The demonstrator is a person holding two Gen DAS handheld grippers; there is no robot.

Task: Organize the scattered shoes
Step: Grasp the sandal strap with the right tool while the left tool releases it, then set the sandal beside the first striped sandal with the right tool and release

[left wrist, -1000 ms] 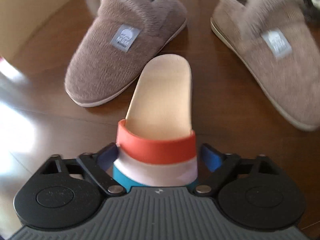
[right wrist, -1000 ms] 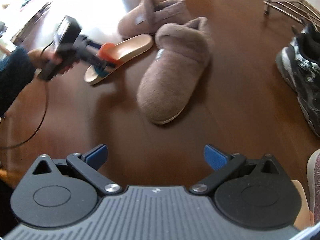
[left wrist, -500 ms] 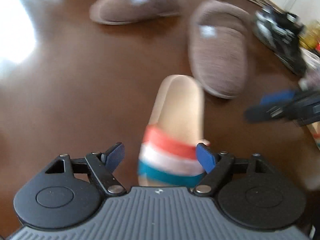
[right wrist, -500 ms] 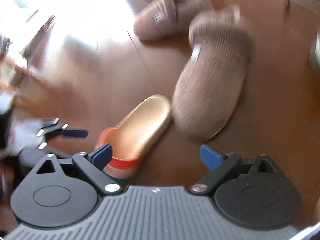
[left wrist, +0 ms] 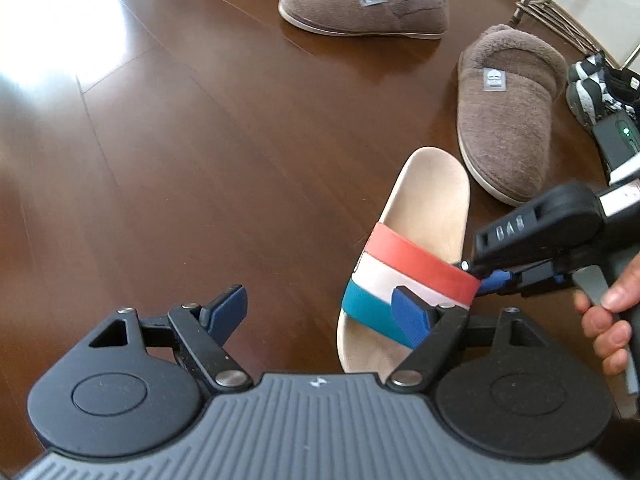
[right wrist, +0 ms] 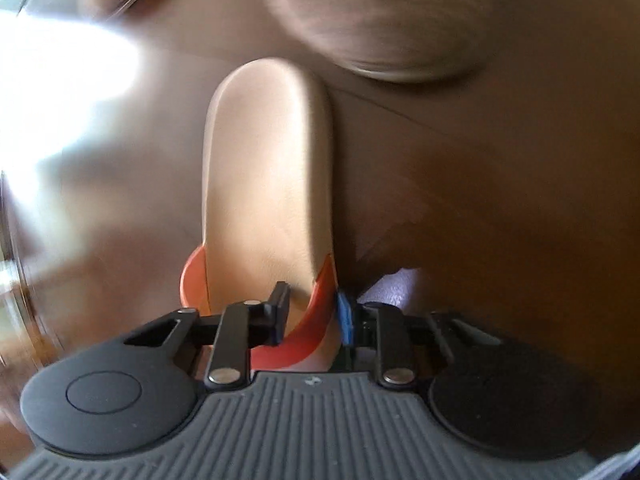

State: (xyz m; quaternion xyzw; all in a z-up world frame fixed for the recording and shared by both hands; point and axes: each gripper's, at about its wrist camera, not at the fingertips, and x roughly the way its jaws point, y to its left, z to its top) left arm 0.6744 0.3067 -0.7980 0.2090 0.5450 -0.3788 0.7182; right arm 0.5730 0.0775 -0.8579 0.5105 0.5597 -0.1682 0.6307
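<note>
My right tongs point(right wrist: 308, 320) pinch the slide's point(left wrist: 424, 216) striped strap point(left wrist: 412, 276) on the floor point(left wrist: 200, 160) beside a brown slipper point(left wrist: 508, 120), my left tongs point(left wrist: 320, 308) gape empty, so I judge carrying it toward its mate comes next.

Daylight glares white on the wooden floor point(left wrist: 168, 168) far left of the striped slide sandal point(left wrist: 416, 240). The left wrist view is sharp, with fisheye bending at the edges. The right wrist view is motion-blurred: the brown slipper point(right wrist: 392, 16) beyond the sandal smears, and glare washes out the floor left of it.
</note>
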